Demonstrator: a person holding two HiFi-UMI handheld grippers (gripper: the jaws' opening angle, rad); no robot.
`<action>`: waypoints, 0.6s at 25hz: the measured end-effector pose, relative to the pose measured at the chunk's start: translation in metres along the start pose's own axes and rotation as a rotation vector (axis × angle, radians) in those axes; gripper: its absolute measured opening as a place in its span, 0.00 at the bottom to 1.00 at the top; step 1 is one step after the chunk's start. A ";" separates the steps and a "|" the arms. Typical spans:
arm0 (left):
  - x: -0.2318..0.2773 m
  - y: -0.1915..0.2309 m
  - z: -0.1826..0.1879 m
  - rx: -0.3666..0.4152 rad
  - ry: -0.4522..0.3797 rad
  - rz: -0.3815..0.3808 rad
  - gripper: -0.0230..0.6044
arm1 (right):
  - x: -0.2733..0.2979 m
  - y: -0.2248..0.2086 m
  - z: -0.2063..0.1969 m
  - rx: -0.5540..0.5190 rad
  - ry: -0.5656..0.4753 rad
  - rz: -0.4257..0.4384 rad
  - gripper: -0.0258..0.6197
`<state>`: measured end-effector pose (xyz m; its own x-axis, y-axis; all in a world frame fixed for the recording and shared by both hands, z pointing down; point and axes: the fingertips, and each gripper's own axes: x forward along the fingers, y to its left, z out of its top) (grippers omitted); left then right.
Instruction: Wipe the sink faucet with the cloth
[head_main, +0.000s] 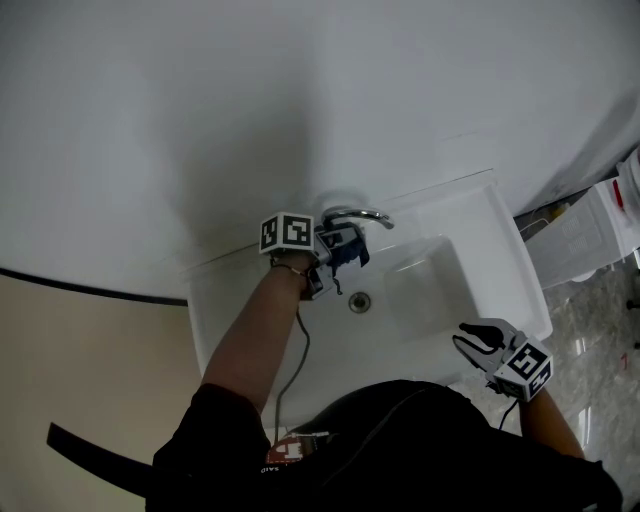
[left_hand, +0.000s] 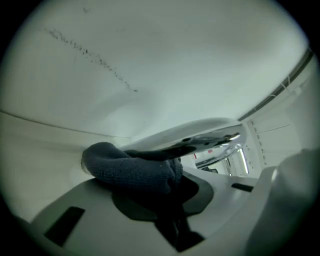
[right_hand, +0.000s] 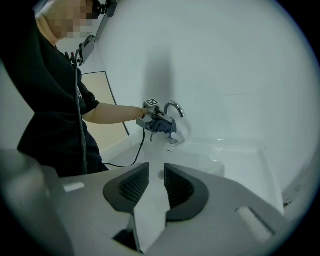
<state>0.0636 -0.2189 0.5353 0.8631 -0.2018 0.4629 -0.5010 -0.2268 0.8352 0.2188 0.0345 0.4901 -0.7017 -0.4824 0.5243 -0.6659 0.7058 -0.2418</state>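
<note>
Head view shows the sink (head_main: 500, 262) against the wall, with the faucet (head_main: 357, 214) at its back rim and the spout reaching right. The cloth (head_main: 350, 250) lies just under the spout's left end, clamped in the left gripper (head_main: 328, 262), the nearer one. The right gripper (head_main: 476, 340) hovers at the front rim, its jaws slightly apart and empty.

faucet (head_main: 362, 214) base hidden behind cloth (head_main: 347, 250), left gripper (head_main: 335, 262) jaws cloth-covered
</note>
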 end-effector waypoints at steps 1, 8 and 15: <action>-0.005 -0.003 0.001 0.013 -0.014 -0.012 0.14 | -0.003 -0.003 -0.002 0.007 -0.001 -0.009 0.18; 0.002 0.030 -0.013 0.028 -0.006 0.042 0.14 | -0.003 -0.008 -0.015 0.052 0.022 -0.012 0.18; 0.013 0.067 -0.027 -0.079 0.012 0.085 0.14 | 0.002 -0.003 -0.022 0.050 0.053 0.002 0.18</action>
<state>0.0429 -0.2114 0.6056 0.8187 -0.2052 0.5364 -0.5663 -0.1331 0.8134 0.2248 0.0427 0.5094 -0.6897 -0.4514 0.5662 -0.6770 0.6794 -0.2831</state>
